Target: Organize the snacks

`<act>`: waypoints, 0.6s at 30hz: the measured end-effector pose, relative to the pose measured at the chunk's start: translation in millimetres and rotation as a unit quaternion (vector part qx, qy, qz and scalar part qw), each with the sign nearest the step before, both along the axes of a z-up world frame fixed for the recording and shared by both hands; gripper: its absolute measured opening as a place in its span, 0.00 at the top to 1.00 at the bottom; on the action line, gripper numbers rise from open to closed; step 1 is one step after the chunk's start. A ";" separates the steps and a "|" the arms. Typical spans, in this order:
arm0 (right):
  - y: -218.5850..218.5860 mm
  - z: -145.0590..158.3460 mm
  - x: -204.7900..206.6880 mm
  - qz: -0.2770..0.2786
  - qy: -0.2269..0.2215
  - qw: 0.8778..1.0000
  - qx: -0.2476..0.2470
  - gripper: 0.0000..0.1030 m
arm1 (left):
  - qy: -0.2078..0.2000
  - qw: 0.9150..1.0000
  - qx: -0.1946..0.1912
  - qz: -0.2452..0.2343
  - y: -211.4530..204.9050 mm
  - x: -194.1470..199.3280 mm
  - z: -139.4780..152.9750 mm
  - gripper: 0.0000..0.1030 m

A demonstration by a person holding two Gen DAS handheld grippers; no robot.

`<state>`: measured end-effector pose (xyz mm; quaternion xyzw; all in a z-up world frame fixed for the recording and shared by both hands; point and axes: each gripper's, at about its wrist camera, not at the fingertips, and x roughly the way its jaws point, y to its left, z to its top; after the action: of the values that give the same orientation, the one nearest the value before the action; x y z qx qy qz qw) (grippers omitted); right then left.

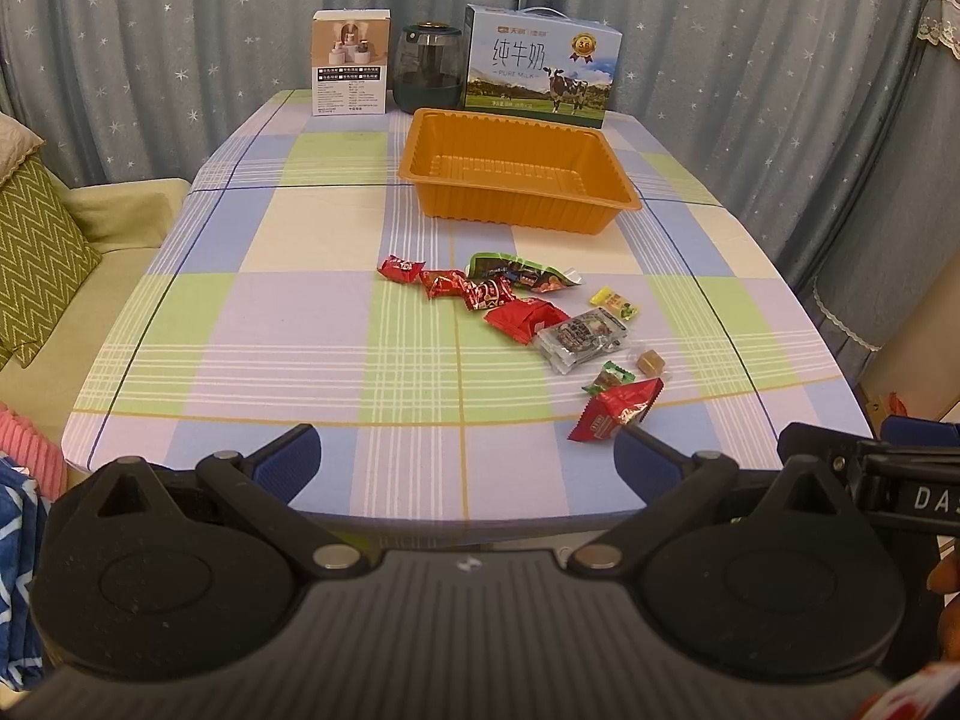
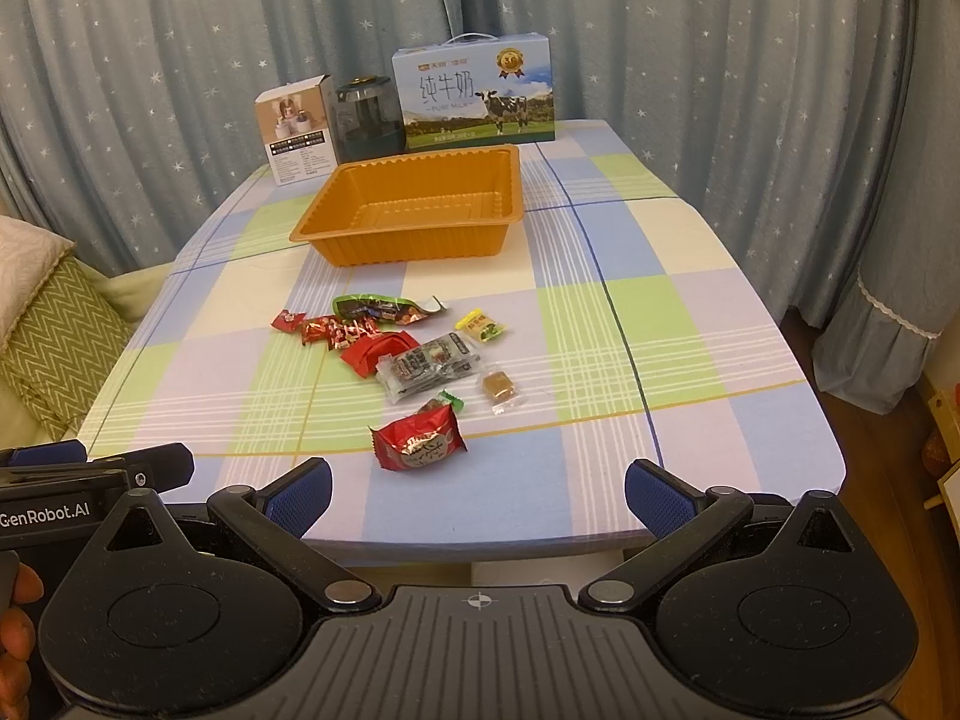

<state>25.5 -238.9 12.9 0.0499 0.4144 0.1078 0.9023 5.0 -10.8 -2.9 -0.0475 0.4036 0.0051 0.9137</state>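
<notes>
An empty orange tray (image 1: 600,150) (image 2: 420,249) stands at the far middle of the table. Several wrapped snacks lie scattered in front of it: small red candies (image 1: 444,283) (image 2: 327,329), a green packet (image 1: 519,270) (image 2: 384,307), a yellow sweet (image 1: 613,303) (image 2: 480,325), a clear grey packet (image 1: 582,339) (image 2: 429,365), a brown caramel (image 1: 651,362) (image 2: 499,387) and a red packet (image 1: 618,411) (image 2: 420,437) nearest the front edge. My left gripper (image 1: 468,462) hangs open over the front edge, empty. My right gripper (image 2: 477,495) is open and empty there too.
A white box (image 1: 350,63) (image 2: 297,135), a dark glass jar (image 1: 427,67) (image 2: 367,117) and a blue milk carton (image 1: 543,60) (image 2: 474,99) line the table's far edge. Starry curtains hang behind. A sofa with a green cushion (image 1: 36,252) sits at left. Checked tablecloth (image 1: 270,330) lies bare left of the snacks.
</notes>
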 end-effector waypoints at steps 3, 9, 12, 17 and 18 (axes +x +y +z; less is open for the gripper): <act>-0.2 -0.1 0.1 0.000 0.000 1.000 0.000 0.00 | 0.000 1.000 0.000 0.001 0.3 -0.3 0.0 0.00; -0.2 0.0 0.3 0.000 0.000 1.000 0.000 0.00 | -0.001 1.000 -0.003 -0.001 -1.3 0.1 0.5 0.00; -2.2 -0.7 0.8 -0.004 0.000 1.000 0.001 0.00 | -0.001 1.000 -0.004 -0.002 -2.4 0.5 0.3 0.00; -10.9 -6.0 1.8 -0.020 -0.013 1.000 0.003 0.00 | -0.002 1.000 -0.008 -0.010 -2.6 2.9 -4.0 0.00; -12.6 -6.9 2.6 -0.023 -0.015 1.000 0.002 0.00 | -0.002 1.000 -0.009 -0.014 -2.8 4.1 -5.5 0.00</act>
<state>28.2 -251.5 6.0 0.0598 0.3993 0.0891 0.9105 9.2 -13.6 -8.4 -0.0501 0.4028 -0.0109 0.9139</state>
